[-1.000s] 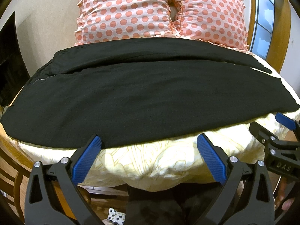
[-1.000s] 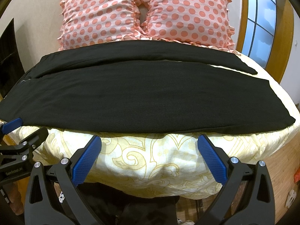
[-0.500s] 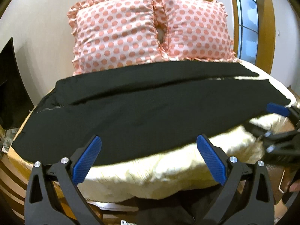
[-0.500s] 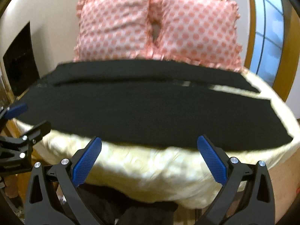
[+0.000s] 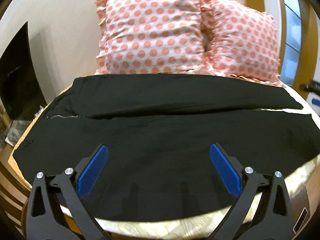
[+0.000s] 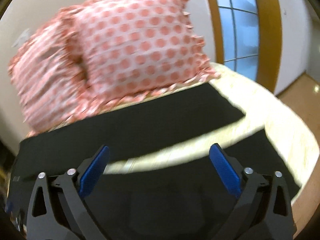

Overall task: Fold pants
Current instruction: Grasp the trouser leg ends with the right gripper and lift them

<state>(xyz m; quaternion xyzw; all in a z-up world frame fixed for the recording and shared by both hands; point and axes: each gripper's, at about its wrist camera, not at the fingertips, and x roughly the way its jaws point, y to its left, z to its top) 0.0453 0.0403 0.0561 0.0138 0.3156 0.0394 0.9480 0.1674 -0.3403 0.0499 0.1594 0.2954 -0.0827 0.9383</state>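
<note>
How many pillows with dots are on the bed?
2. The left pillow leans against the wall; the right pillow touches its side, toward the window. Both stand behind the black pants.

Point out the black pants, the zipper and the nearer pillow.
black pants (image 5: 160, 140): left wrist view, near leg.
zipper (image 5: 64, 116): left wrist view, silver teeth.
nearer pillow (image 5: 152, 38): left wrist view, polka-dot front.

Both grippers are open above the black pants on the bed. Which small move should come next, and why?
Probably lower both and close on the near leg's edge: the left gripper and right gripper are open and hold nothing, and the black pants lie flat, unfolded.
</note>
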